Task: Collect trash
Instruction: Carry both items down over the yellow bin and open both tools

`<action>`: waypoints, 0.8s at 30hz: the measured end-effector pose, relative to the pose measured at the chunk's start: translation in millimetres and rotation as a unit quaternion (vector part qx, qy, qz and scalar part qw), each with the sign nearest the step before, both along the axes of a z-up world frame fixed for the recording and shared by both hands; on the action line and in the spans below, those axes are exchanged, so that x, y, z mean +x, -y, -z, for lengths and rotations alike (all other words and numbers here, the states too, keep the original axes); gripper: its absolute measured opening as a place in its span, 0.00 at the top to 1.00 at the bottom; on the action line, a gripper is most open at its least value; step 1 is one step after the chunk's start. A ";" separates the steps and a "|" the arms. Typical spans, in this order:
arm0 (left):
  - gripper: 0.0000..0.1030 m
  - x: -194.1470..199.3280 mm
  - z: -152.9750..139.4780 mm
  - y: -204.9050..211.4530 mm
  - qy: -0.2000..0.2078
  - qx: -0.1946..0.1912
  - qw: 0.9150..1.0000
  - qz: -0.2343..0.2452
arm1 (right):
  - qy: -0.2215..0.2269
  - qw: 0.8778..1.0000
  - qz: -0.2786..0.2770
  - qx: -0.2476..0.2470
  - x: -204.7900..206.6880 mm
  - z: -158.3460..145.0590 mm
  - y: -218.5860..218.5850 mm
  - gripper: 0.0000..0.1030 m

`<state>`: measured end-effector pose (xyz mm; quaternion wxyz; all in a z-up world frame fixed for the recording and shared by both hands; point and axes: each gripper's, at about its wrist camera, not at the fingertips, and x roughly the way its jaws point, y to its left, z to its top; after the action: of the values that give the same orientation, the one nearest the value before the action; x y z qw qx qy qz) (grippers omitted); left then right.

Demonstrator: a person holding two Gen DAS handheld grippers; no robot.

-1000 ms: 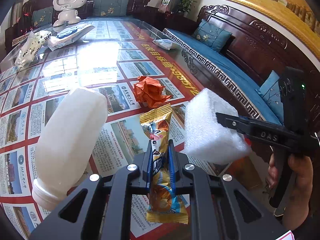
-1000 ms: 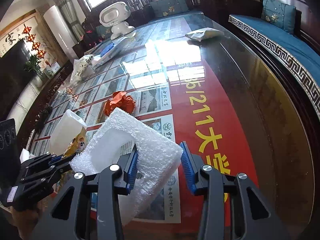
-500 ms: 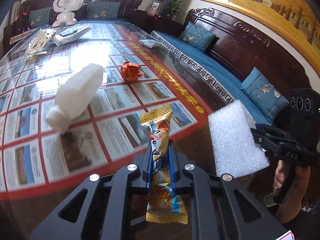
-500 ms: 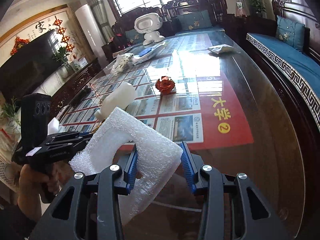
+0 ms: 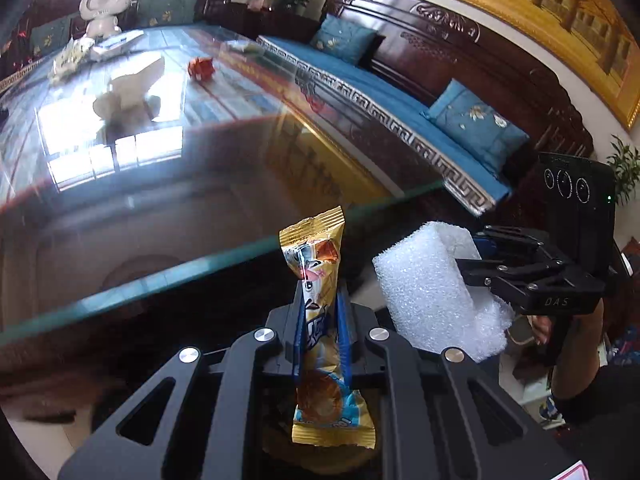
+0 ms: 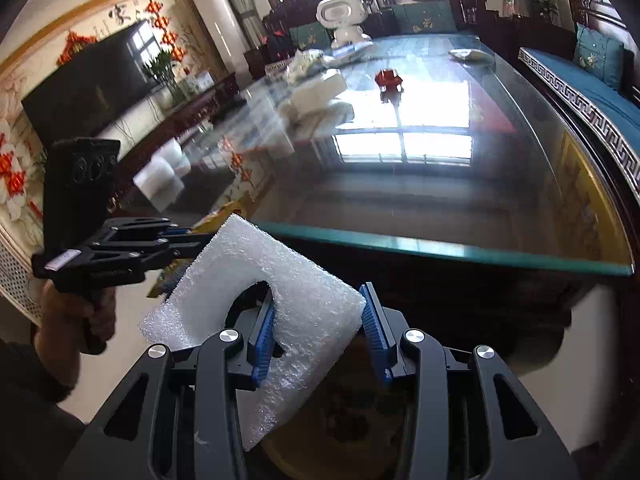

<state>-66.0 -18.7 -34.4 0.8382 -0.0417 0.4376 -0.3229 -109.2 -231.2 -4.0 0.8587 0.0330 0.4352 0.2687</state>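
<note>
**Q:** Progress on the trash run?

**A:** Partway, by the look of it. Two pieces are lifted and held off the near edge of the glass table [image 6: 460, 248]. Left on the glass, toward 11 o'clock in the left view: a white bottle [image 5: 130, 90] lying on its side, a crumpled red wrapper [image 5: 201, 68], and white packets [image 5: 72, 58] near the toy robot [image 5: 105, 7]. One more pale wad [image 6: 469, 54] sits at 1 o'clock in the right view. No bin shows clearly in either view, so nothing can be counted as dropped yet.

**Q:** And the tongs?

**A:** Left gripper [image 5: 320, 320]: jaws nearly together, pinching a gold snack wrapper [image 5: 318, 264] at its middle. The wrapper stands upright, its top toward 12 o'clock, its tail hanging below the fingers.

Right gripper [image 6: 320, 320]: jaws set wide, clamped on one thick limb of a white foam block [image 6: 280, 280] with a cut-out. One blue pad sits inside the cut-out, the other against the outer face. The foam tilts toward 10 o'clock.

**Q:** Where do the two stand to each other?

**A:** Near, not touching. From the left view the foam hangs at 3 o'clock, just beside the wrapper.
</note>
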 end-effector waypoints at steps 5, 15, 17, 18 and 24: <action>0.86 -41.7 39.1 5.6 -0.041 0.008 0.999 0.017 | -0.060 0.998 -0.007 -0.024 -33.9 49.8 -3.4 0.62; 0.86 -83.0 98.8 6.2 -0.095 0.040 0.994 0.033 | -0.134 0.988 -0.008 -0.081 -53.6 130.5 -16.2 0.44; 0.86 -84.9 105.8 8.4 -0.104 0.044 0.993 0.037 | -0.144 0.988 -0.004 -0.057 -53.1 134.6 -13.4 0.43; 0.86 -86.4 109.4 9.4 -0.109 0.046 0.992 0.041 | -0.146 0.988 -0.003 -0.048 -51.7 134.4 -11.7 0.43; 0.86 -86.8 131.8 24.1 -0.135 0.062 0.987 0.060 | -0.137 0.990 0.032 -0.015 -64.4 132.8 11.6 0.39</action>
<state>-152.8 -42.9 -166.2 0.7517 -0.0060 0.5674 -0.3362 -173.6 -242.8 -136.8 0.7992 0.0701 0.5519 0.2275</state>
